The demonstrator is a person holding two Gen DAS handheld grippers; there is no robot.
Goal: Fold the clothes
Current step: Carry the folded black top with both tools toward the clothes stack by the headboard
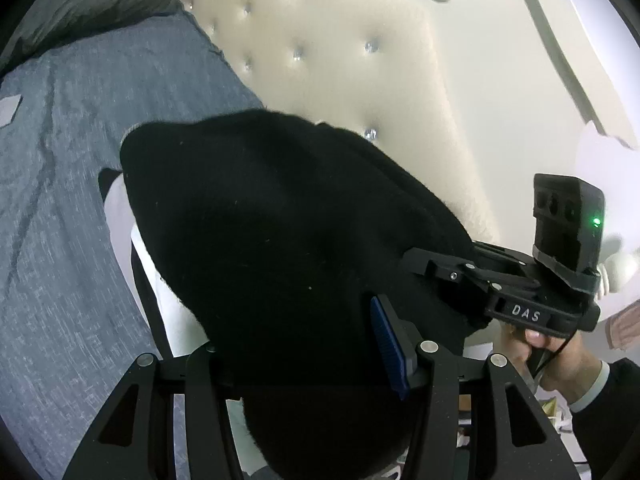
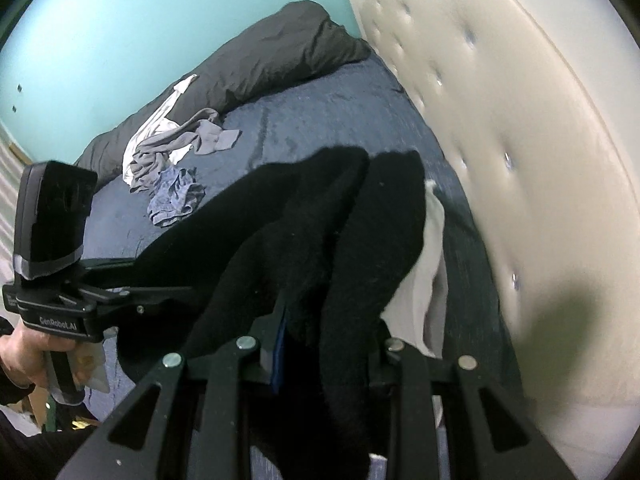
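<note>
A black fuzzy garment (image 1: 272,220) is held up over the bed between both grippers. In the left wrist view it drapes over my left gripper (image 1: 296,320), hiding the left finger; only the right blue pad (image 1: 386,340) shows, pressed against the cloth. My right gripper (image 1: 424,264), held by a hand, bites the garment's right edge. In the right wrist view the black garment (image 2: 320,220) hangs in folds across my right gripper (image 2: 332,328), which is shut on it, and my left gripper (image 2: 168,290) grips its left edge. A white garment (image 2: 428,272) lies beneath on the sheet.
The bed has a blue-grey sheet (image 1: 60,200). A cream tufted headboard (image 2: 500,140) stands close on the right. A pile of grey, white and blue clothes (image 2: 172,160) lies further up the bed, beside a dark grey duvet (image 2: 260,52).
</note>
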